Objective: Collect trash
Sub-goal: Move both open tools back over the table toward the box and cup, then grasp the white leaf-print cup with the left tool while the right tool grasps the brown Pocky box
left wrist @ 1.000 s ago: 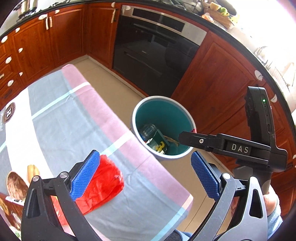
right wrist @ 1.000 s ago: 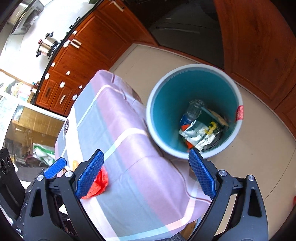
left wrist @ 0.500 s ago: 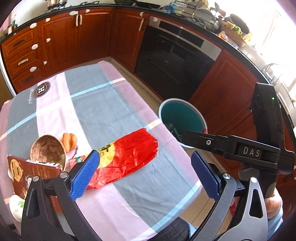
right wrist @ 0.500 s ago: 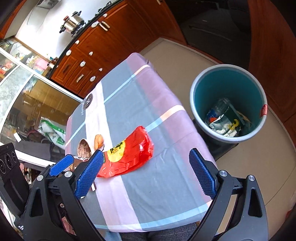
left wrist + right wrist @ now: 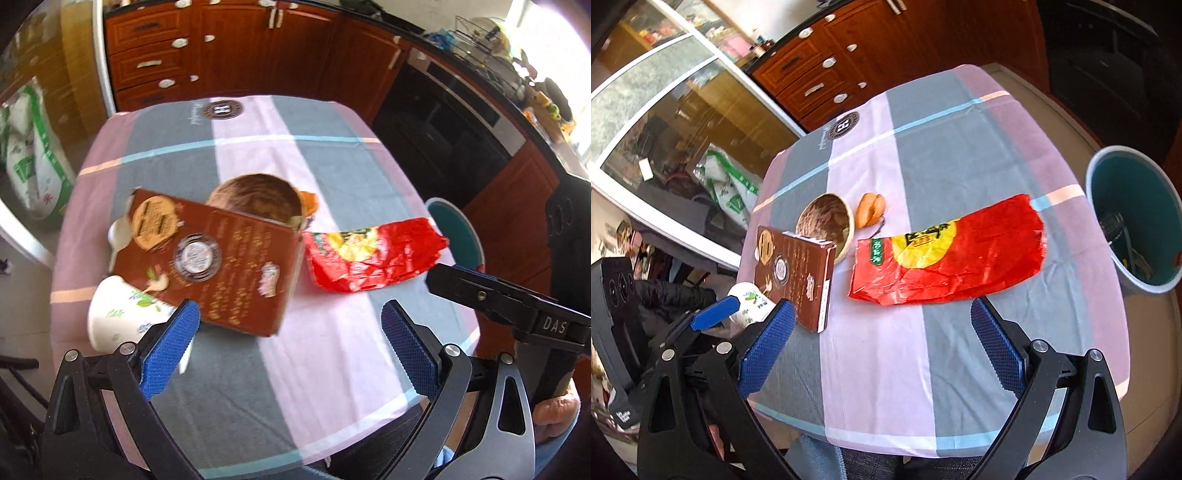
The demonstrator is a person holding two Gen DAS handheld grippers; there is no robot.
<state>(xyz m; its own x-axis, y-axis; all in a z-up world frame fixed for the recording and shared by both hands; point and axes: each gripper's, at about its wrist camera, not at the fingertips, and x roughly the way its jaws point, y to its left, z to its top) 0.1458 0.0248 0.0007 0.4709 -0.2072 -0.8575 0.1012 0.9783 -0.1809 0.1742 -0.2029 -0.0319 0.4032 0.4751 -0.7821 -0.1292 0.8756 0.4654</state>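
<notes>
A crumpled red and yellow plastic bag (image 5: 373, 256) (image 5: 945, 253) lies flat on the right half of the checked tablecloth (image 5: 332, 155) (image 5: 945, 147). Left of it a brown carton (image 5: 210, 258) (image 5: 796, 275) leans on a brown bowl (image 5: 255, 197) (image 5: 827, 218), with a white paper cup (image 5: 122, 317) (image 5: 751, 304) on its side at the near left. Orange peel (image 5: 871, 214) rests beside the bowl. My left gripper (image 5: 290, 349) hangs open above the near table, empty. My right gripper (image 5: 881, 349) is open too, empty, near the bag's front edge.
A teal bin (image 5: 1137, 221) (image 5: 458, 236) with trash inside stands on the floor past the table's right edge. Red-brown cabinets (image 5: 229, 48) and a black oven (image 5: 443, 122) line the far side. White and green sacks (image 5: 33, 155) lie at the left. A hand (image 5: 554, 417) holds the right gripper.
Both views have swung left, away from the bin and onto the tabletop. The carton, bowl and cup have come into view. Both grippers have stayed open and empty.
</notes>
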